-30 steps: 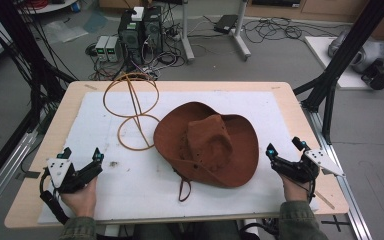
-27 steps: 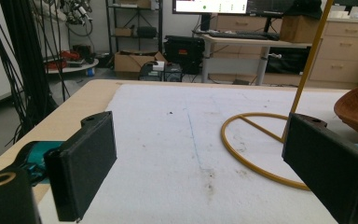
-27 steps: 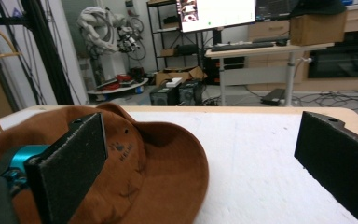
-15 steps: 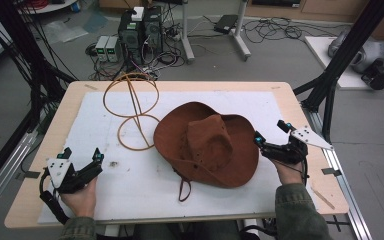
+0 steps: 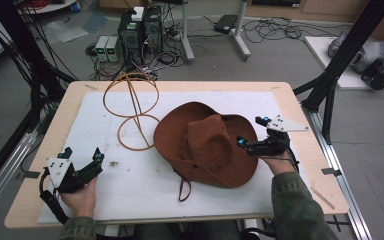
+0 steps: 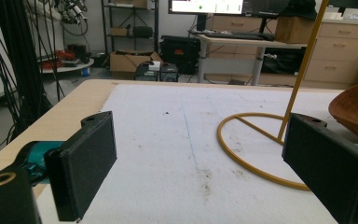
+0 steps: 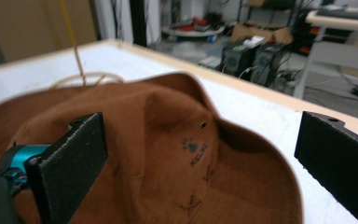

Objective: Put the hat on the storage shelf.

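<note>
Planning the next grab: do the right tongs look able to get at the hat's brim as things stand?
Probably yes. The right tongs are open over the near side of the brown hat, its brim lying between the jaws with nothing in front.

Table (image 5: 300, 90): bore a mat (image 5: 130, 190) over most of its top, bare margins left around it.
Hat (image 5: 207, 145): lay on the mat right of centre, crown up, its cord (image 5: 182, 187) trailing off the near brim toward the person.
Wire stand (image 5: 132, 112): stood on the mat left of and behind the hat; its base ring lay just beside the hat's left brim, its upper ring rose toward the far edge.
Left gripper (image 5: 82, 157): sat at the near left, over the mat, well apart from the hat, jaws spread.
Right gripper (image 5: 252, 132): was above the hat's right brim, jaws spread.
Floor behind the table: computer boxes (image 5: 140, 30) and cables (image 5: 275, 27).
</note>
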